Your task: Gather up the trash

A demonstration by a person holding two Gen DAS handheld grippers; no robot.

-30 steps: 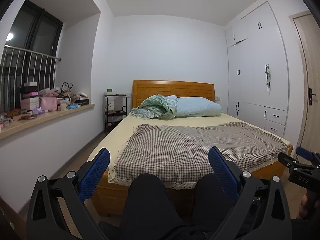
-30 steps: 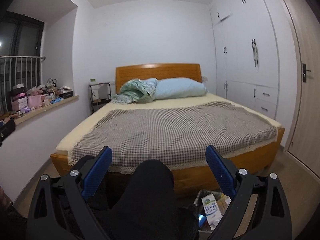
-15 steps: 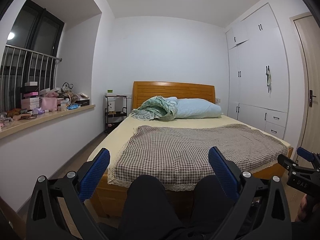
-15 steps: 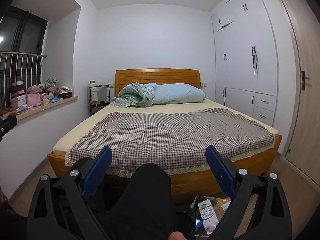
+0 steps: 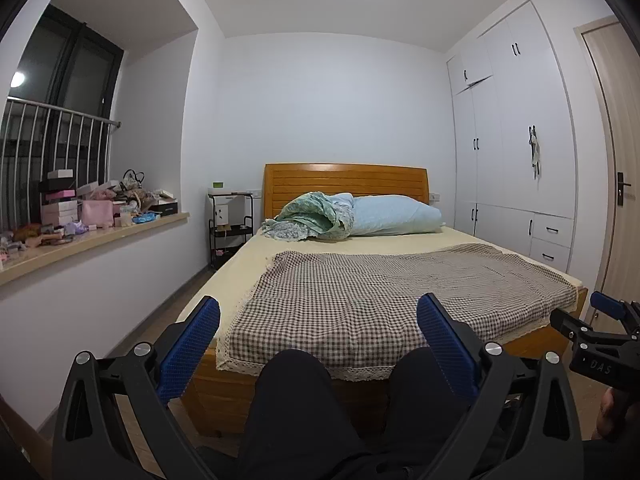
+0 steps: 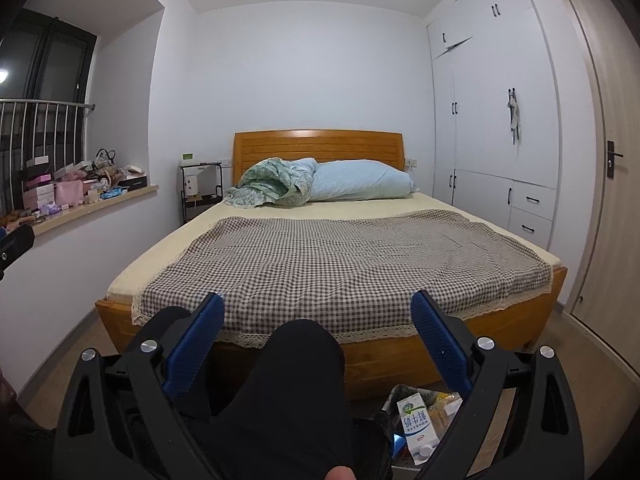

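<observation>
A white and green milk carton (image 6: 416,424) lies with other trash in a container (image 6: 394,398) on the floor at the foot of the bed, low right in the right wrist view. My right gripper (image 6: 318,332) is open and empty, above my black-trousered knee (image 6: 296,364), up and left of the carton. My left gripper (image 5: 320,334) is open and empty over my knees. The right gripper also shows at the right edge of the left wrist view (image 5: 600,332). No trash shows in the left wrist view.
A wooden bed (image 5: 360,288) with a checked cover, a green blanket and a blue pillow fills the middle. A cluttered window ledge (image 5: 92,232) runs along the left wall. A black trolley (image 5: 230,224) stands by the headboard. White wardrobes (image 5: 520,160) and a door (image 6: 612,200) are on the right.
Both grippers have tilted upward a little, so the bed sits lower in both views. The milk carton has slid lower in the right wrist view. Both stay open.
</observation>
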